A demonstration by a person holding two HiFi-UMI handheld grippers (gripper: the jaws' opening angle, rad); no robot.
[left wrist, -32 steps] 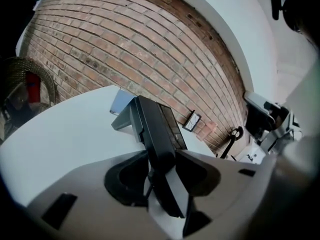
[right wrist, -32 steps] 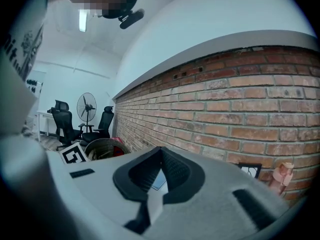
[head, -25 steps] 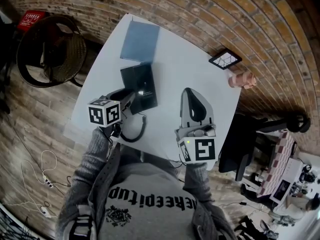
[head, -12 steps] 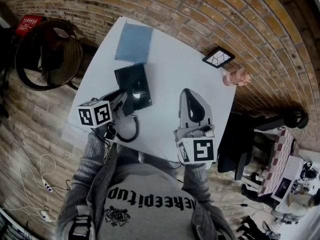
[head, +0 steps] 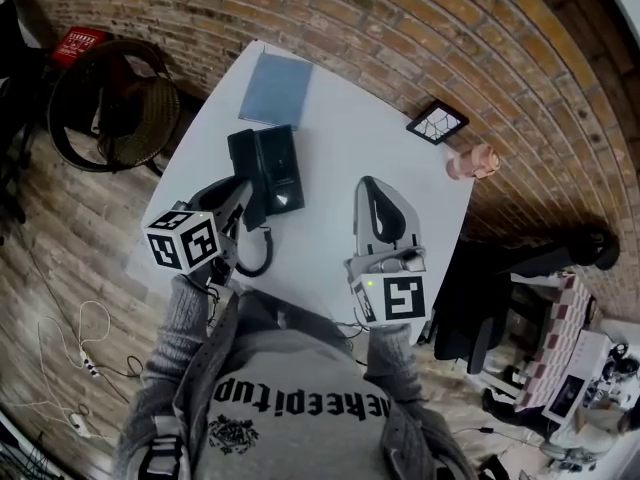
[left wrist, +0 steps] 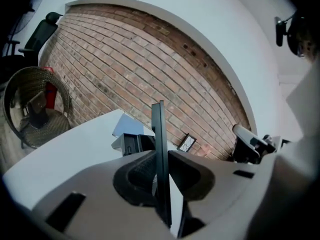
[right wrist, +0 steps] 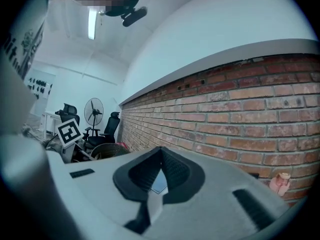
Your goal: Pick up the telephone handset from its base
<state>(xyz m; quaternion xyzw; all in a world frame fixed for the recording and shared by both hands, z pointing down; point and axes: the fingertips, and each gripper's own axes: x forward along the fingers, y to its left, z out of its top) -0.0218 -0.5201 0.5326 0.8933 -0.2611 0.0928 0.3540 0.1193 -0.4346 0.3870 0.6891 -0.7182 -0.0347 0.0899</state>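
My left gripper (head: pixel 240 192) is shut on the black telephone handset (head: pixel 244 164) and holds it just above the white table. In the left gripper view the handset (left wrist: pixel 158 134) stands edge-on as a thin dark slab pinched between the pads of that gripper (left wrist: pixel 160 156). The black base (head: pixel 282 173) lies on the table right beside it and shows past the jaws as the base (left wrist: pixel 131 143). A black cord (head: pixel 262 256) curls from the gripper toward the table's near edge. My right gripper (head: pixel 376 184) hovers over the table to the right, shut and empty, as the right gripper (right wrist: pixel 160 151) also shows.
A blue notebook (head: pixel 275 88) lies at the table's far end. A small black frame (head: pixel 437 123) and a pink cup (head: pixel 472 162) stand by the right edge (head: pixel 440 228). A wicker chair (head: pixel 110 103) stands left of the table, a black office chair (head: pixel 480 288) to the right.
My left gripper has risen from the phone with the handset in its jaws, and the cord trails beneath it. The right gripper has barely shifted.
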